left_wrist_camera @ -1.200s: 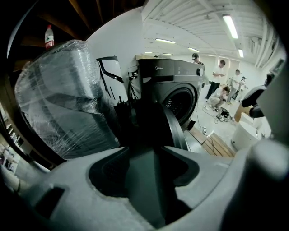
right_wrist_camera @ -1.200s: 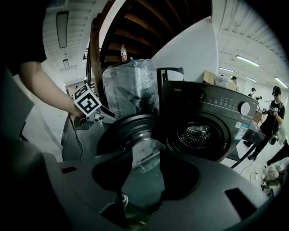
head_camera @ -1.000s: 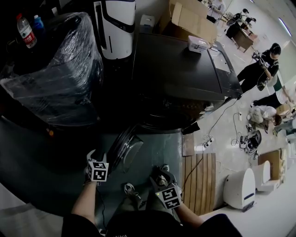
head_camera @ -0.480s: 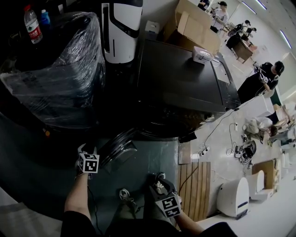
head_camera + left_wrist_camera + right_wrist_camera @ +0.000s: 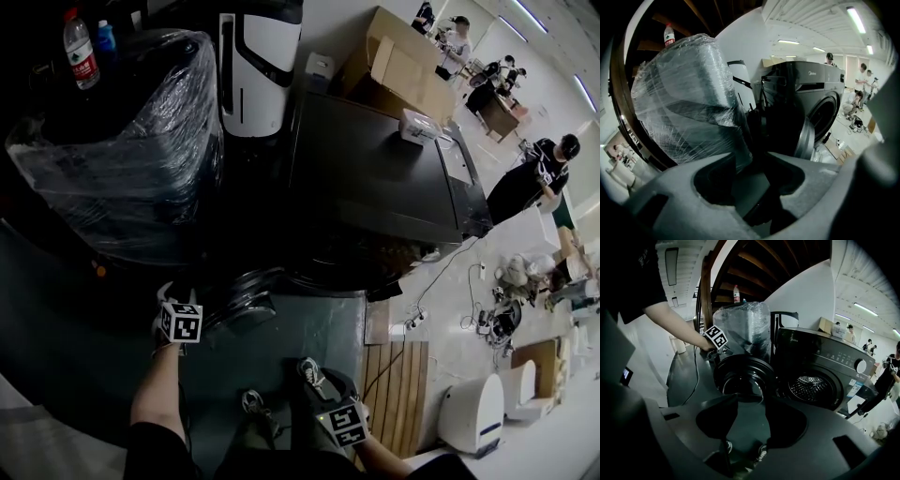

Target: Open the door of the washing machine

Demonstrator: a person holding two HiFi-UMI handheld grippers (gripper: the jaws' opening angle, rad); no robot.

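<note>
The black washing machine [image 5: 375, 178] [image 5: 820, 366] [image 5: 806, 93] stands ahead of me, and its steel drum [image 5: 811, 386] shows through the front opening. Its round door [image 5: 246, 298] [image 5: 743, 376] [image 5: 805, 138] is swung out to the left. My left gripper [image 5: 204, 312] [image 5: 761, 187] is at the door's outer left rim, and a dark edge sits between its jaws. Its marker cube [image 5: 716, 337] shows beside the rim. My right gripper [image 5: 317, 373] [image 5: 747, 427] hangs low in front of the machine, open, with only floor and shoes between its fingers.
A plastic-wrapped appliance [image 5: 122, 169] [image 5: 689, 103] stands left of the machine, with a white unit [image 5: 258, 66] behind it and a water bottle [image 5: 80, 47] on top. A wooden pallet [image 5: 398, 384] and cables [image 5: 412, 323] lie on the right. People stand at the far right.
My left gripper has moved left with the door's rim, and the door has swung wider open. The right gripper has stayed about where it was.
</note>
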